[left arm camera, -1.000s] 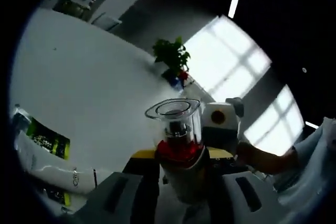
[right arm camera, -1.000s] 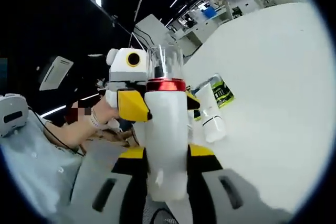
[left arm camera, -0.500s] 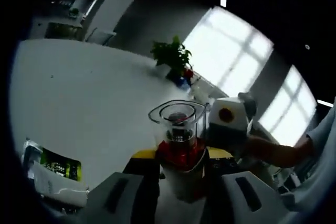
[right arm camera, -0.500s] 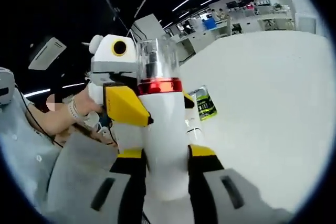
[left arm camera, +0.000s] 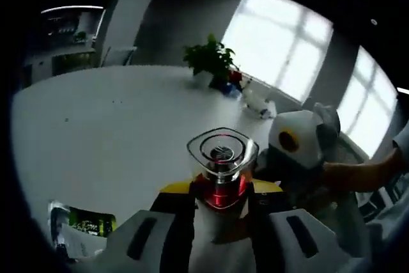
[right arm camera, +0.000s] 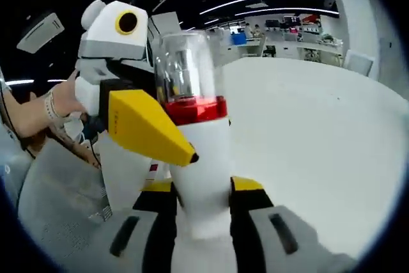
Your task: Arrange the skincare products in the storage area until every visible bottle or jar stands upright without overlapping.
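Note:
A white pump bottle point(right arm camera: 199, 158) with a red collar point(right arm camera: 192, 110) and a clear cap point(right arm camera: 185, 68) is held up off the table. My right gripper point(right arm camera: 201, 187) is shut on its white body. My left gripper point(right arm camera: 137, 126) comes in from the left, one yellow finger point(right arm camera: 150, 129) pressed against the bottle by the collar. In the left gripper view the same bottle point(left arm camera: 220, 187) points cap-first away from me, and my left gripper point(left arm camera: 220, 191) is shut on it. My right gripper point(left arm camera: 297, 145) and a hand show at the right there.
A white table point(left arm camera: 115, 126) stretches out below. A white packet with a green label point(left arm camera: 83, 225) lies at the lower left of the left gripper view. A potted plant point(left arm camera: 211, 62) and small items stand at the far edge. A hand point(right arm camera: 61, 103) holds the left gripper.
Both views have swung and tilted with the hands. The green-labelled packet has slid out of the right gripper view and lower in the left one. The bottle stays held between both grippers.

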Demonstrator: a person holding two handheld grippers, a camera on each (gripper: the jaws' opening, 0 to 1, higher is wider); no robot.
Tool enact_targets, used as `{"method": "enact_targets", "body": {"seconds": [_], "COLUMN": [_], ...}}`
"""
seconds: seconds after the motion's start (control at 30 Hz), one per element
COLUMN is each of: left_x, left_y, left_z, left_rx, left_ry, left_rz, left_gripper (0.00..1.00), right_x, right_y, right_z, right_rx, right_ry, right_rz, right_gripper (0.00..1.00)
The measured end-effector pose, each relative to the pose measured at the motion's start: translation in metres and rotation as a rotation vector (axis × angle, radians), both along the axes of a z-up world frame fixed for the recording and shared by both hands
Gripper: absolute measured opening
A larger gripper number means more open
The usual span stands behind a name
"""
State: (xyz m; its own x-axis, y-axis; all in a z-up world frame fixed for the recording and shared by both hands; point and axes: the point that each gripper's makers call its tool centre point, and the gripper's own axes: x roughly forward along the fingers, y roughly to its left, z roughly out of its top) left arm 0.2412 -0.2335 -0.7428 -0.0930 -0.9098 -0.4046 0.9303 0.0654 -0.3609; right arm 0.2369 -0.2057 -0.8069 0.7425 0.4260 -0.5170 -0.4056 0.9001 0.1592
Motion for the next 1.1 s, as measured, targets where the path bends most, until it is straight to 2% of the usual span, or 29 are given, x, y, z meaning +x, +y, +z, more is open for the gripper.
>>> {"method": "enact_targets", "body": {"seconds": [0.3,0.53,0.67,0.7,0.87,1.1], "left_x": [0.010,0.015,0.013,0.015,0.018,0.008], "left_y": [-0.001,0.002,0.003,0.003,0.002,0.001], "left_z": [-0.010,-0.019,-0.028,-0.024,-0.024,-0.023], "left_rx": [0.029,0.059,0.099,0.079,0.090,0.099], "left_ry": [-0.059,-0.123,-0.167,-0.172,-0.184,-0.255], "left_rz": [0.036,0.072,0.053,0.060,0.063,0.029], "left_gripper": [0.27,0.27,0.27,0.27,0.27,0.28], "right_x": [0.009,0.019,0.020,0.022,0.024,0.022], "right_y": [-0.003,-0.004,-0.005,-0.005,-0.005,-0.007], "right_z": [-0.013,-0.021,-0.031,-0.030,-0.029,-0.030], "right_rx": [-0.042,-0.091,-0.118,-0.101,-0.078,-0.139], "right_ry": [-0.007,-0.066,-0.057,-0.063,-0.088,-0.134], "right_rz": [0.056,0.094,0.110,0.104,0.110,0.170], "right_gripper": [0.30,0.29,0.29,0.29,0.29,0.29]}}
